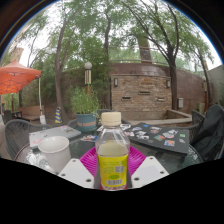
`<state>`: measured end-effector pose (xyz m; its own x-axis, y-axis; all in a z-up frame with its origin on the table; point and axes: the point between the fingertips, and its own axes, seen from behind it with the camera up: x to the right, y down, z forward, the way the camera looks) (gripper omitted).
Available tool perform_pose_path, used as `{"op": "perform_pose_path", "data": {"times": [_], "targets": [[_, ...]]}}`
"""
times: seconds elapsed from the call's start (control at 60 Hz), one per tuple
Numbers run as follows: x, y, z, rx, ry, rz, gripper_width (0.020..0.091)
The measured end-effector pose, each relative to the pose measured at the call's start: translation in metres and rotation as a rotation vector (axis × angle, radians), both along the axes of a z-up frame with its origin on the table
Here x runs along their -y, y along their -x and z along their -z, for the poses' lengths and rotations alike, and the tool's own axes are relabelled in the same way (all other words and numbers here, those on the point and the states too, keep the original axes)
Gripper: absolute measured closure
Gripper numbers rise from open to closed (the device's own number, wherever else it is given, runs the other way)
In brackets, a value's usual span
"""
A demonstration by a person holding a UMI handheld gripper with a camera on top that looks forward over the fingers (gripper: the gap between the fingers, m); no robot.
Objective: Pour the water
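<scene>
A clear plastic bottle (112, 153) with a white cap and a yellow label stands upright between my gripper's (112, 172) two fingers. Both pink pads (90, 161) press against its sides, so the gripper is shut on the bottle. Yellowish liquid fills the bottle up to its shoulder. To the left of the fingers, low down, stands a white cup-like container (55, 152) on the table. Its inside is hidden from here.
A dark patio table (160, 145) spreads out beyond the fingers, strewn with cards or papers (155, 135). A potted plant (86, 112) stands behind the bottle. A brick wall (140, 92), trees and an orange umbrella (18, 78) lie farther off. A metal chair (17, 133) stands at the left.
</scene>
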<state>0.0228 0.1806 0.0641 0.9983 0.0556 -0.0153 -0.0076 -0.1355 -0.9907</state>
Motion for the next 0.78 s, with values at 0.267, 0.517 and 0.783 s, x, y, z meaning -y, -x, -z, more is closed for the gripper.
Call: {"op": "perform_pose_path", "data": {"times": [0.267,0.517,0.783], "targets": [[0.039,0.001,-0.004,0.016,0.052,-0.002,0.0274],[0.158,-0.009,-0.066,0.061,0.06,0.075,0.0278],[0.318,0.008,-0.111,-0.055,0.09,0.078,0.0279]]}}
